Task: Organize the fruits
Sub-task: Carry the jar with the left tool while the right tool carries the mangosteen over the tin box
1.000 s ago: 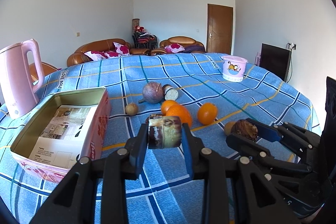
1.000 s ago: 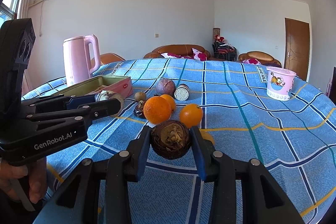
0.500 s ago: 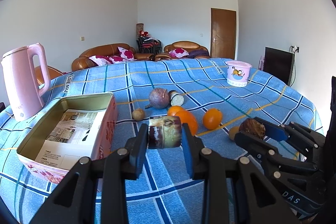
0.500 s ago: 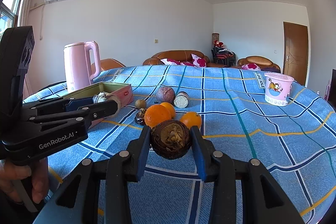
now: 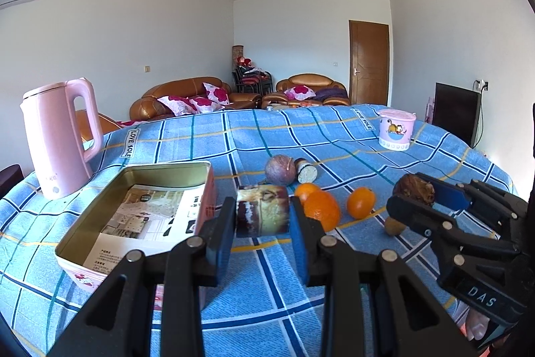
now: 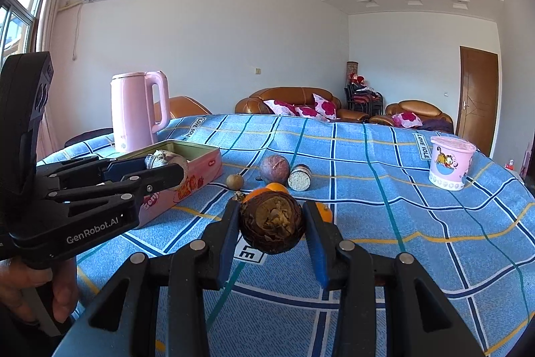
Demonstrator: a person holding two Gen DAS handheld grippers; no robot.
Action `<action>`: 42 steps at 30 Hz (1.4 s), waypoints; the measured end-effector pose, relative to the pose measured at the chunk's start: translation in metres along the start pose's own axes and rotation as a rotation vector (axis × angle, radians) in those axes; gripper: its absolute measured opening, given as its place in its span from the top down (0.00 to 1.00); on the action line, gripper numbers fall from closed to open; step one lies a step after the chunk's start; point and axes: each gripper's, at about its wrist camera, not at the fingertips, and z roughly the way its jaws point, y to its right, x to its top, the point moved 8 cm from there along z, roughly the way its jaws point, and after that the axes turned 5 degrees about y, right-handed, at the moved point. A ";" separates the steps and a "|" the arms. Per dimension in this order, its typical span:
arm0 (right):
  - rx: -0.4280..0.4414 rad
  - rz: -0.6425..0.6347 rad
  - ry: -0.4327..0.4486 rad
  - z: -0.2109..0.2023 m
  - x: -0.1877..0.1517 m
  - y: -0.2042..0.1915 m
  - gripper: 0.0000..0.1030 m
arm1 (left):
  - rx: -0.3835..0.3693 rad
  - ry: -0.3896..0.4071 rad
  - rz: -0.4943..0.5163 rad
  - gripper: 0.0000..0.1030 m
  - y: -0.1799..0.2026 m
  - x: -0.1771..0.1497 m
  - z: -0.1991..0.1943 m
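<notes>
My left gripper [image 5: 262, 216] is shut on a cut brown fruit piece [image 5: 262, 210], held above the cloth just right of the open pink tin box [image 5: 140, 216]. It also shows in the right wrist view [image 6: 164, 164] by the box [image 6: 200, 166]. My right gripper [image 6: 271, 225] is shut on a dark round brown fruit [image 6: 271, 222], seen from the left wrist view too [image 5: 414, 189]. On the cloth lie oranges [image 5: 321, 208] [image 5: 360, 202], a purple fruit [image 5: 280, 169], a cut fruit half [image 5: 306, 171] and a small brown fruit [image 6: 235, 181].
A pink kettle [image 5: 60, 136] stands at the far left behind the box. A pink cartoon tub [image 5: 396, 129] stands at the far right of the blue checked tablecloth [image 5: 267, 290]. A small brown fruit [image 5: 393, 226] lies under the right gripper. Sofas stand behind the table.
Both grippers have risen and drawn back with their fruits still held; the table items sit lower and farther in both views. The left gripper has come nearer the box.
</notes>
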 end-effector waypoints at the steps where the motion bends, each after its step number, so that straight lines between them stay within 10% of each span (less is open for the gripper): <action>1: 0.006 -0.007 0.004 0.001 0.004 -0.002 0.61 | 0.011 0.003 -0.003 0.68 -0.005 0.001 -0.001; 42: 0.261 -0.109 -0.108 0.126 0.069 -0.108 0.61 | 0.167 -0.186 -0.072 0.68 -0.133 -0.005 0.052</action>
